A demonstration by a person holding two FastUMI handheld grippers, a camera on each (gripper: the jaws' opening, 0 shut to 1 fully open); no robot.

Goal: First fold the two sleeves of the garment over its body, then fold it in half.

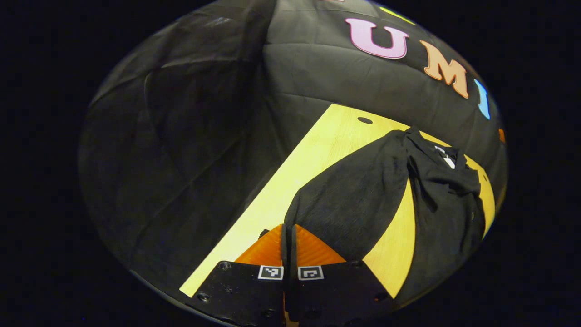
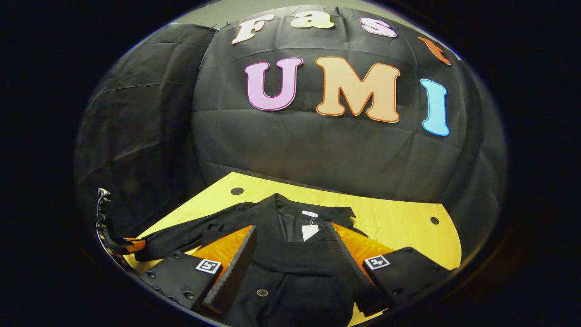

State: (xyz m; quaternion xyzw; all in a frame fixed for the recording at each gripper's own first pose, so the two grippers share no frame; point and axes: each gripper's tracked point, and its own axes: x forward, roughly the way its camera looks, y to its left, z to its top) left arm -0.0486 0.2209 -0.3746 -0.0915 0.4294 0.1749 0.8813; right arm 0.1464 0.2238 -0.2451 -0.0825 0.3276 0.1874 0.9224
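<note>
Black cloth is pinched at the very tips of your left gripper (image 1: 288, 236), whose fingers are pressed together on the cuff end of a sleeve (image 1: 349, 200) that stretches away from it across the yellow wooden table (image 1: 290, 181); judging by that taut line, you are on the first sleeve fold, so carry the cuff up and inward in a low arc, lay it flat across the chest, and let go only once the cloth rests without a twist. Your right gripper (image 2: 290, 254) hovers low over the front of the garment (image 2: 290, 290), its fingers spread wide with the placket and a button (image 2: 262, 292) between them, gripping nothing; you could use it to steady the body while the sleeve comes over, so the whole piece does not slide. In the right gripper view your left gripper sits at the near left edge of the table, holding that same sleeve's end. Farther off, the collar (image 2: 283, 202) lies bunched and open with a white tag (image 2: 310, 230) showing inside, and the shoulder on the far side looks crumpled, which may make the folded sleeve sit unevenly unless smoothed. Beyond that, two small dark holes mark the tabletop near its far corners, and the booth's black wall (image 2: 317, 150) stands close behind, leaving little room past the collar
</note>
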